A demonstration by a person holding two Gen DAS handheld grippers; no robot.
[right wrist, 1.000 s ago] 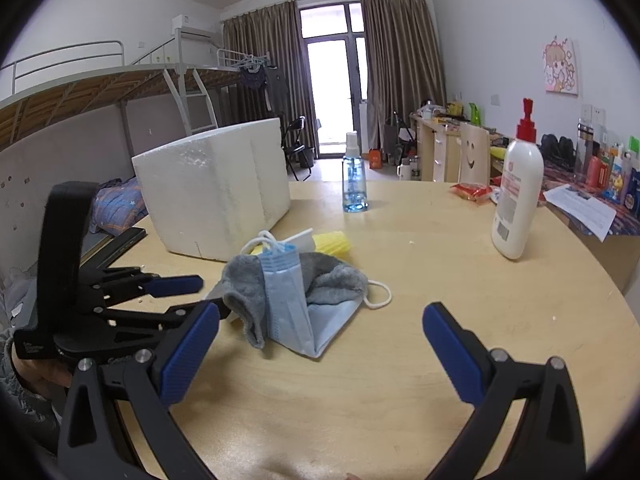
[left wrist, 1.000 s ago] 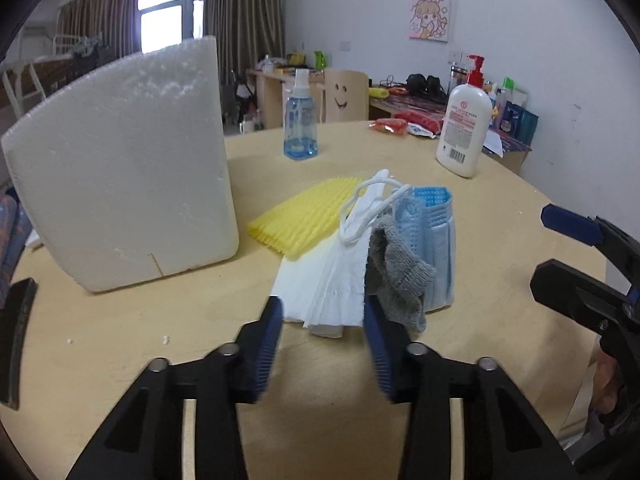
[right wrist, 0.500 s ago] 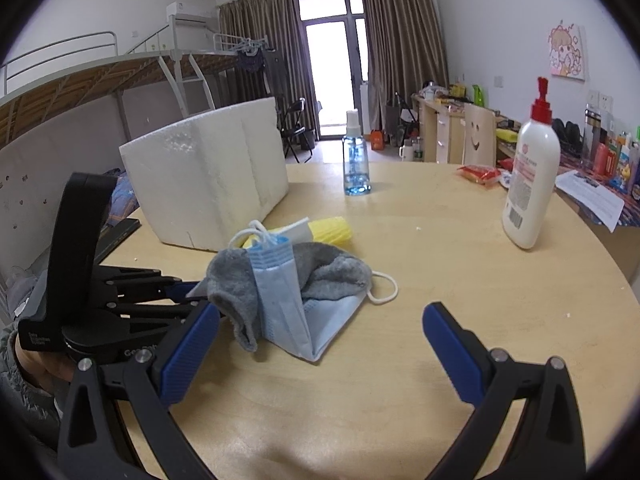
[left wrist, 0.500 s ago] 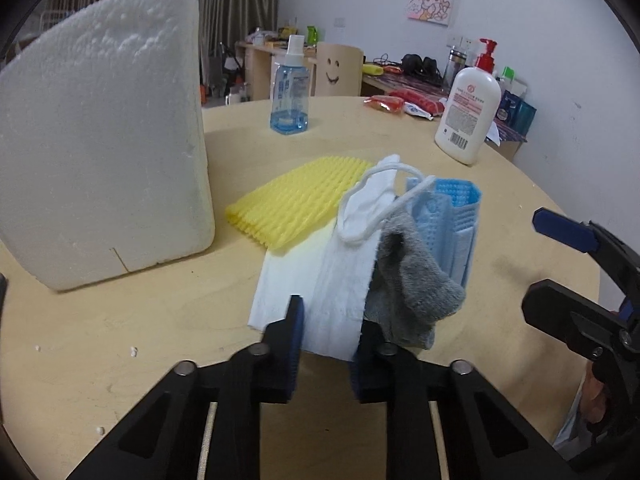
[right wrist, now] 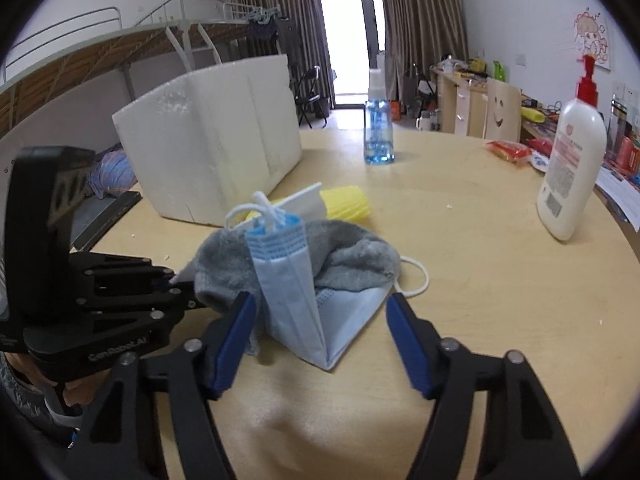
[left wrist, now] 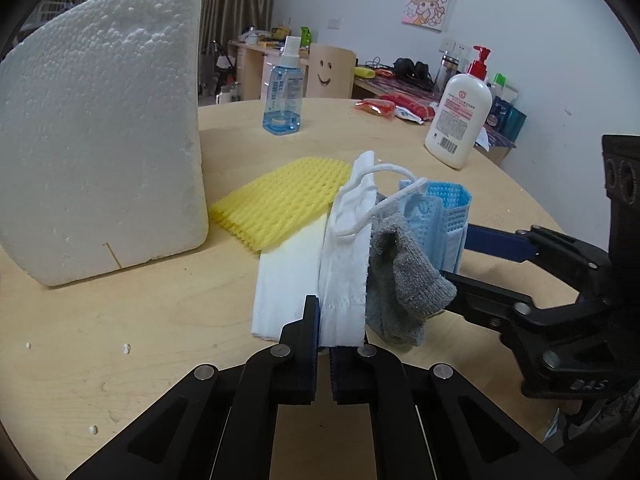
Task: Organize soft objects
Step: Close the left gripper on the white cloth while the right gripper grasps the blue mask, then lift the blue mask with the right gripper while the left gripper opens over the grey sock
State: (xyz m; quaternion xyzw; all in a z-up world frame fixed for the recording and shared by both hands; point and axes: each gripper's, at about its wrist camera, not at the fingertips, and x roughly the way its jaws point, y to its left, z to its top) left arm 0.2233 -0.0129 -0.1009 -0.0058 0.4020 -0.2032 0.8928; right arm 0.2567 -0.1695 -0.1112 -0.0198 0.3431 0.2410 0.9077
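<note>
The left gripper is clamped on the near edge of the white mask. Just to its right hangs a grey sock, with the blue mask beyond it. The right gripper stands wide apart, its jaws straddling the blue mask's fold without touching. Ahead of the left gripper lies yellow foam netting, and to its left stands a foam block, all on the table.

Pale wood bench, white beaded foam block, yellow netted foam sleeve, white tissue, grey knit sock, light blue pleated mask, clear blue spray bottle, white lotion bottle with red pump, black claws with blue pads
</note>
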